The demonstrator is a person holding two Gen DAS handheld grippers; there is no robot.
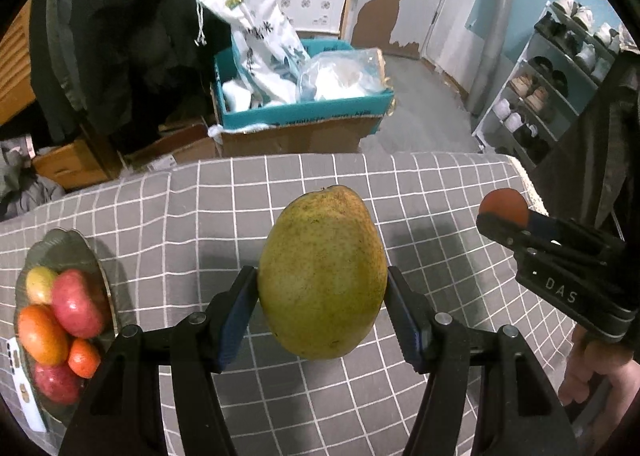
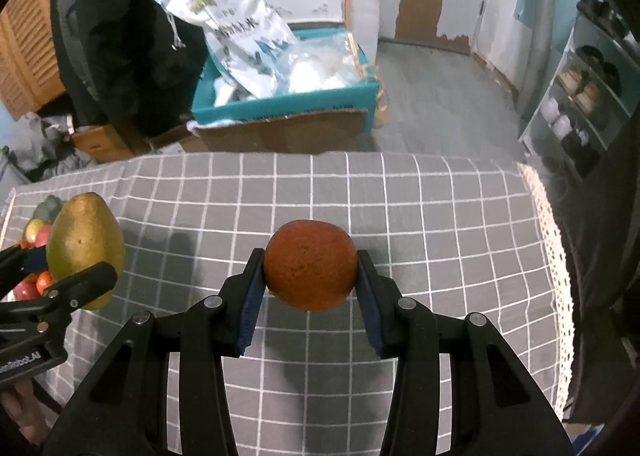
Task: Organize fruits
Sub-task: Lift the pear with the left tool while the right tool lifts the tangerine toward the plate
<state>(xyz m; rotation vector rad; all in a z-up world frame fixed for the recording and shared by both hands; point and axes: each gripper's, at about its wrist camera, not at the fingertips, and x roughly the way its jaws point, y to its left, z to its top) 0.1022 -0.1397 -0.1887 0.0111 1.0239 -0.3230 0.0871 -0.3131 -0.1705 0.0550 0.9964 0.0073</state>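
Observation:
My left gripper [image 1: 322,284] is shut on a large yellow-green mango [image 1: 323,272] and holds it above the grey checked tablecloth [image 1: 200,216]. My right gripper [image 2: 310,274] is shut on an orange [image 2: 310,270], also held above the cloth. In the left wrist view the right gripper [image 1: 500,216] with the orange [image 1: 505,206] shows at the right. In the right wrist view the mango [image 2: 84,246] in the left gripper shows at the left. A plate [image 1: 68,242] at the left holds apples, oranges and a yellow fruit [image 1: 39,283].
Beyond the table's far edge stands a cardboard box [image 1: 296,136] with white bags in it. A shoe rack [image 1: 548,88] stands at the right. The cloth's lace edge [image 2: 556,248] marks the table's right side. A white phone [image 1: 24,388] lies by the plate.

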